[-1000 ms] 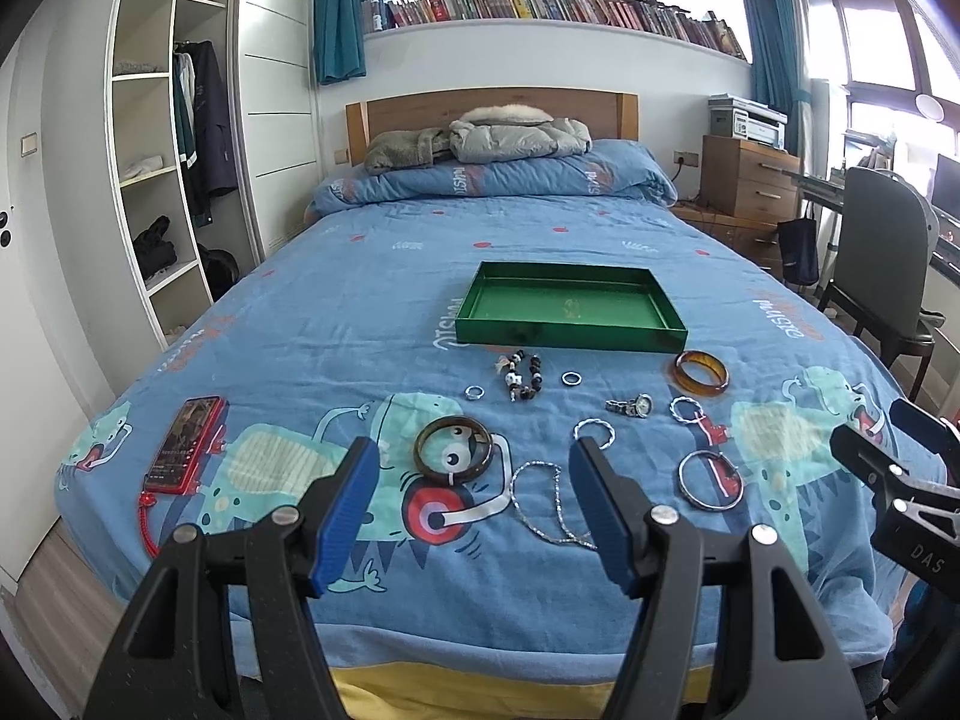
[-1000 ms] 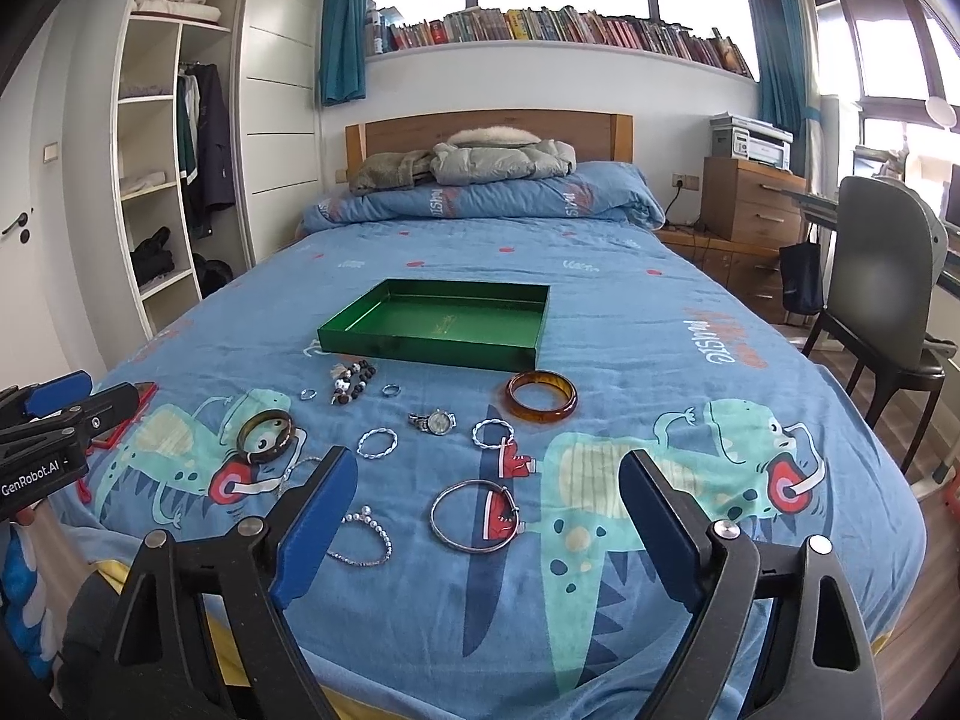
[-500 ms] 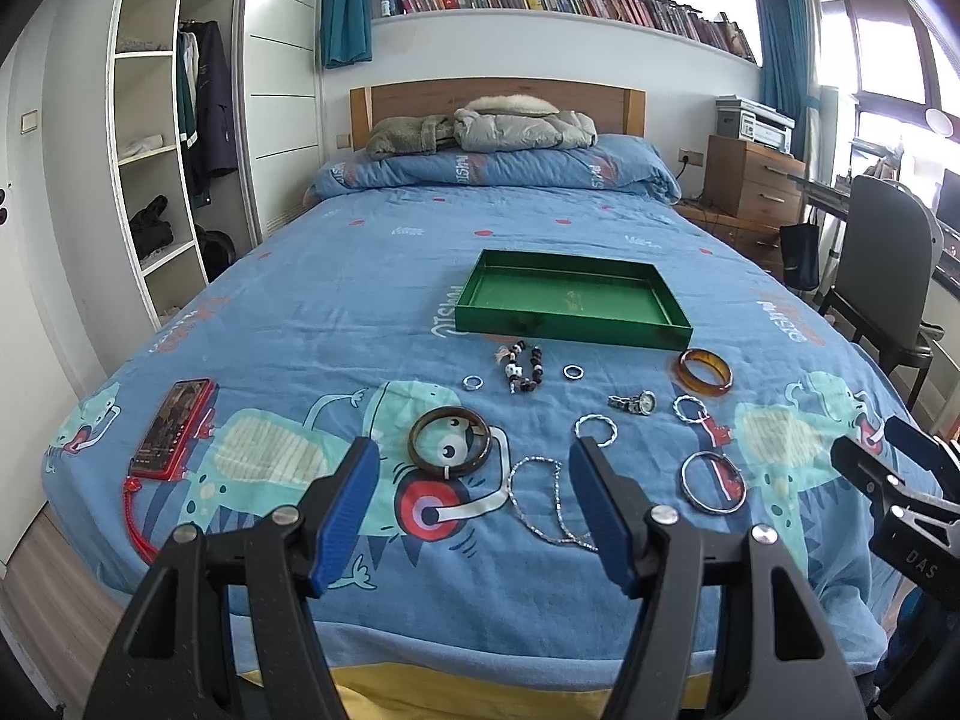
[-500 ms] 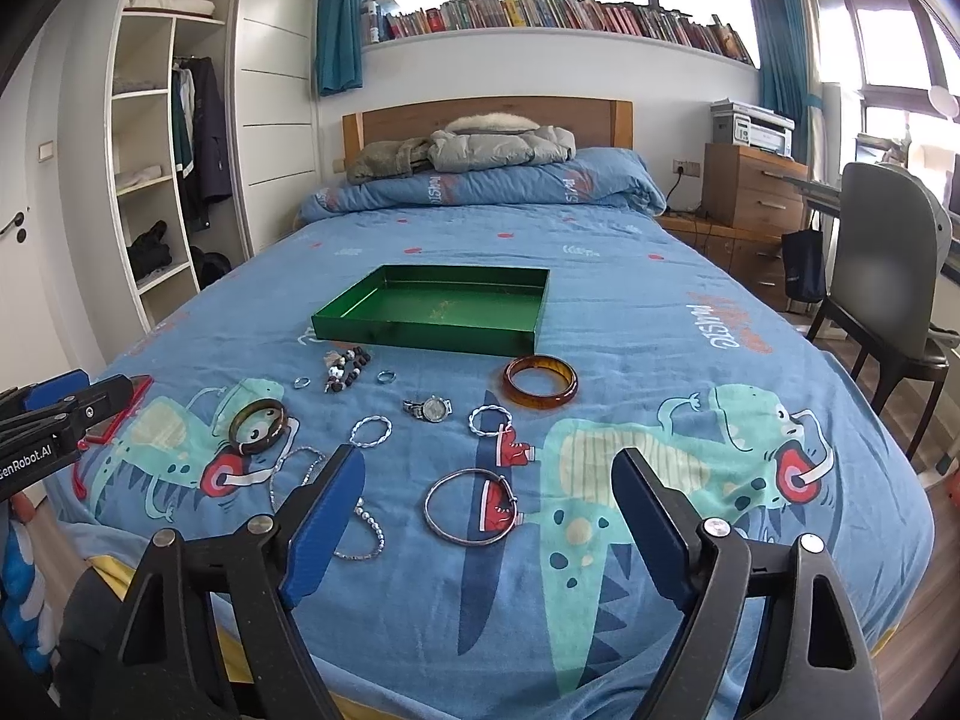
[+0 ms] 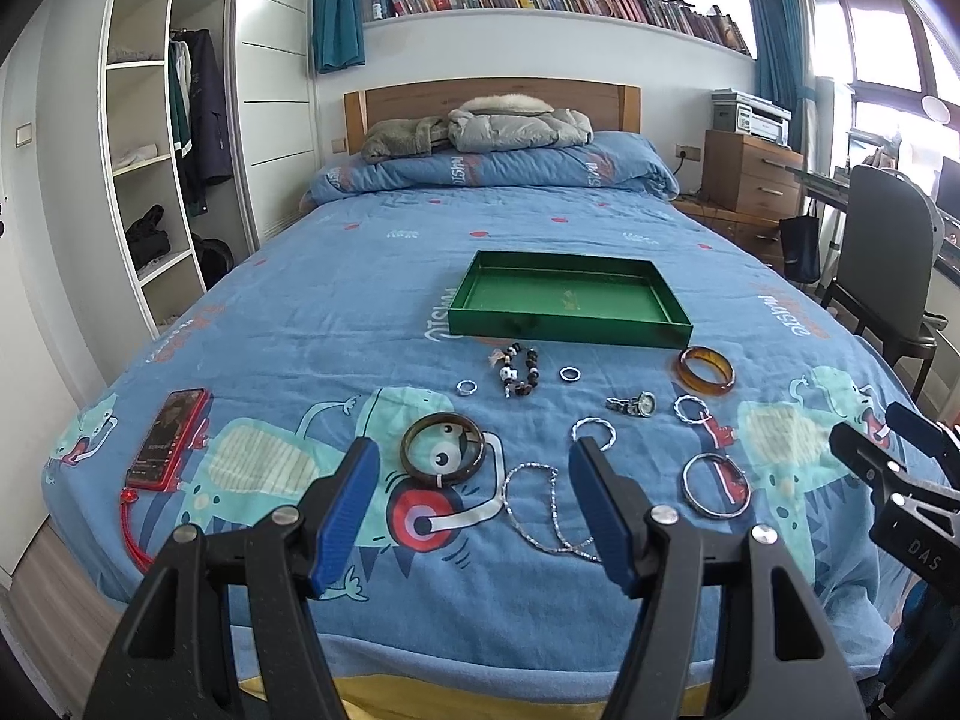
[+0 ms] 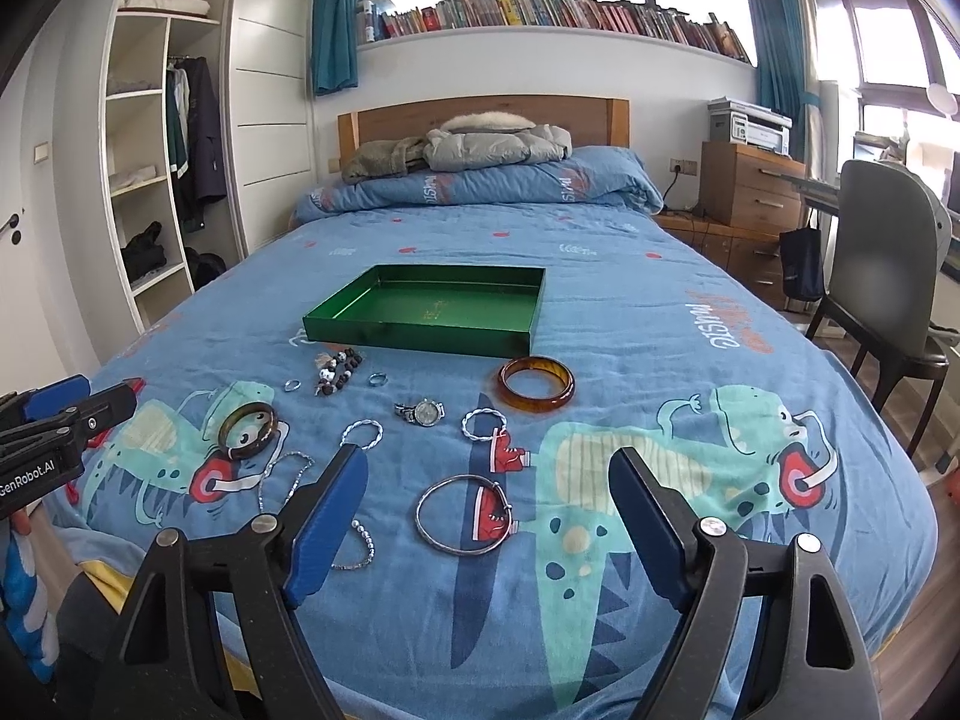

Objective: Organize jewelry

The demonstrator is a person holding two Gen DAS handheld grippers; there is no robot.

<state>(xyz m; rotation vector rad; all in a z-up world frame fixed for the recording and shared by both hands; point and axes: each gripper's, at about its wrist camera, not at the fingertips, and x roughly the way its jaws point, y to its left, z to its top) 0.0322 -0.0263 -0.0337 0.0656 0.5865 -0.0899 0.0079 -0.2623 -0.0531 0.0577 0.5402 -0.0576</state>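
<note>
Bedroom | blue bedspread (image 5: 336,300) | green tray (image 5: 570,324), jewelry near | both jaws apart, empty

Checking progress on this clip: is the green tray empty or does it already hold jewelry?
Empty. The green tray shows only its bare floor in both views; pieces such as the amber bangle and watch lie on the bedspread.

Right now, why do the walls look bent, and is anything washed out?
Both wrist views are fisheye, so the wardrobe and bookshelf curve; daylight blows out the windows at right; the green tray and jewelry stay sharp.
</note>
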